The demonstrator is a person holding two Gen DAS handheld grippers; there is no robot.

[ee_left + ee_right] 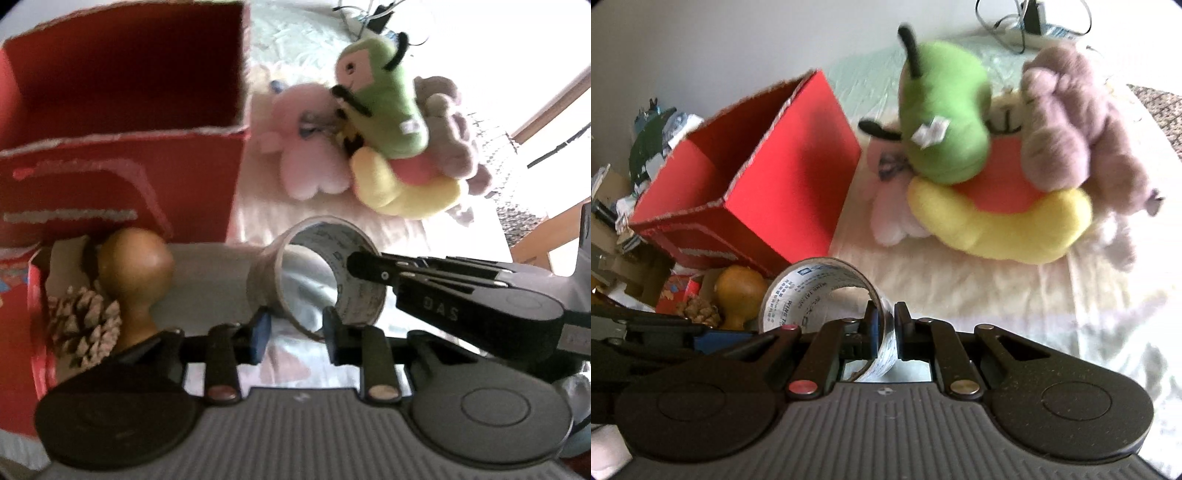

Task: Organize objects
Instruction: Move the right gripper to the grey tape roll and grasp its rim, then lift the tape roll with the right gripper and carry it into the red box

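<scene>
A roll of clear packing tape (317, 280) with printed lettering hangs between both grippers, its hole facing the left wrist camera. My left gripper (295, 330) is shut on the roll's lower edge, one finger on each side. My right gripper (886, 325) is shut on the wall of the tape roll (820, 291), with one finger inside the hole and one outside. In the left wrist view the right gripper (360, 266) reaches in from the right. An open red cardboard box (122, 110) stands behind on the left.
A small red tray (37, 314) holds a pine cone (85, 325) and a wooden knob (133, 273). Plush toys lie piled on the pale blanket: green (945, 122), yellow ring (1004, 229), mauve (1071, 129), pink (894, 218). Clutter (628, 184) sits far left, cables (1027, 18) at the back.
</scene>
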